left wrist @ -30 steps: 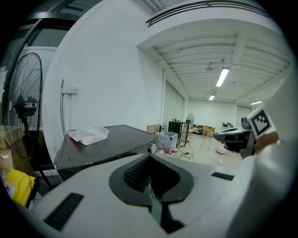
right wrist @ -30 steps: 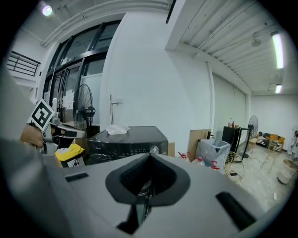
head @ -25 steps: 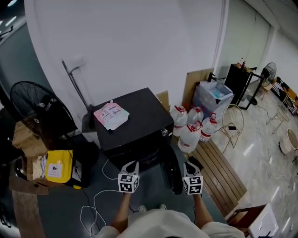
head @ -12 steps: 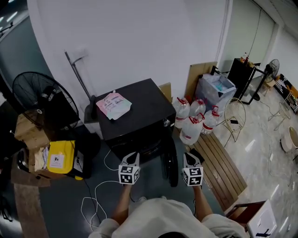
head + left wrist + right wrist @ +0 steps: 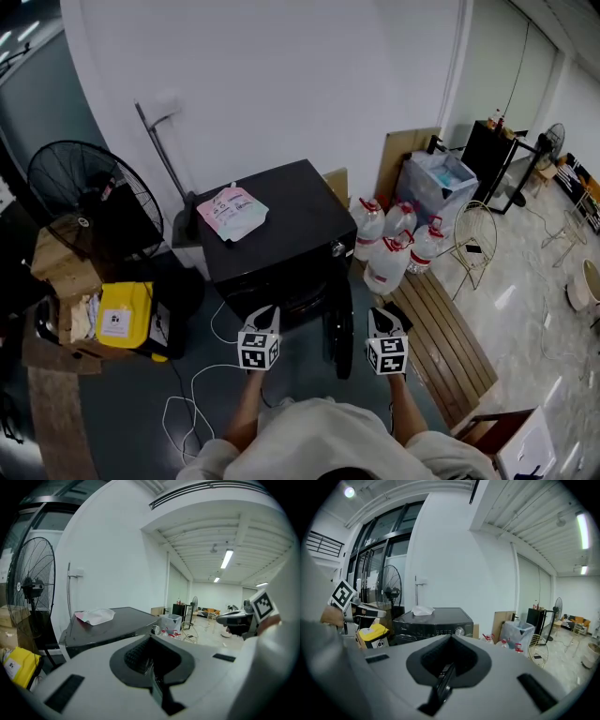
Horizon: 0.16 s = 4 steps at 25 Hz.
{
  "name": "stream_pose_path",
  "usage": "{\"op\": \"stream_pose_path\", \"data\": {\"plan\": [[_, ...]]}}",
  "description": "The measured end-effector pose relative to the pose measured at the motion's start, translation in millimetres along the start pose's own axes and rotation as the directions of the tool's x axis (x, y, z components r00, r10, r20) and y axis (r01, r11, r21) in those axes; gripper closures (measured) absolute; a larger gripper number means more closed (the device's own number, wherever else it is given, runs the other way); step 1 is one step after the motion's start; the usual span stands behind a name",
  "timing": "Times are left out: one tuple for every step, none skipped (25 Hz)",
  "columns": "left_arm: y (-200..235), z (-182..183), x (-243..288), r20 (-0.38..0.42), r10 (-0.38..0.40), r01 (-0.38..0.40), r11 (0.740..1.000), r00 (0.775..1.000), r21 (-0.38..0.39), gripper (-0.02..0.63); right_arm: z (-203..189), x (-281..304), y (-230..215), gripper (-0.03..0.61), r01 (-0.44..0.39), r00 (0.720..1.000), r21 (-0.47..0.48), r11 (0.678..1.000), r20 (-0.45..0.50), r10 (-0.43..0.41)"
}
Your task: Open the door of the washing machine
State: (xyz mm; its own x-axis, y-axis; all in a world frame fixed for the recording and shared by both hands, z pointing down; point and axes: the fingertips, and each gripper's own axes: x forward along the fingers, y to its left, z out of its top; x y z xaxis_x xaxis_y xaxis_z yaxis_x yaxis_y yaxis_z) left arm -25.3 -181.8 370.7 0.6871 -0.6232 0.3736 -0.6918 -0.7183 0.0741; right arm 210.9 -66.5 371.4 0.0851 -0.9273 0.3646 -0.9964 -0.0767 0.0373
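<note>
Door [image 5: 339,330], ahead between the shut, empty left tongs [image 5: 266,317] and right tongs [image 5: 382,319], looks open; nudge it wider gently.

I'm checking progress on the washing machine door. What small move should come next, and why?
Likely just draw both grippers back. The door seems to stand swung out from the washing machine already, and the left gripper and right gripper are shut, empty, clear of it.
</note>
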Motion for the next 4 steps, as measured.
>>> {"op": "stream_pose_path", "data": {"plan": [[0.8, 0.2, 1.0, 0.001, 0.0, 0.0, 1.0, 1.0, -0.001, 0.606, 0.7, 1.3, 0.2, 0.58, -0.001, 1.0, -0.001, 1.0, 0.001, 0.001], [1.3, 0.6, 2.1, 0.001, 0.0, 0.0, 1.0, 1.0, -0.001, 0.606, 1.5, 2.6, 0.2, 0.58, -0.001, 1.0, -0.004, 1.0, 0.001, 0.001], [1.7, 0.9, 3.1, 0.002, -0.001, 0.001, 1.0, 1.0, -0.002, 0.606, 2.3, 3.7, 0.1, 0.58, -0.002, 1.0, -0.006, 1.0, 0.002, 0.002], [2.0, 1.3, 4.1, 0.003, -0.001, 0.001, 1.0, 1.0, -0.002, 0.606, 3.1, 4.8, 0.0, 0.58, -0.002, 1.0, -0.008, 1.0, 0.003, 0.002]]}}
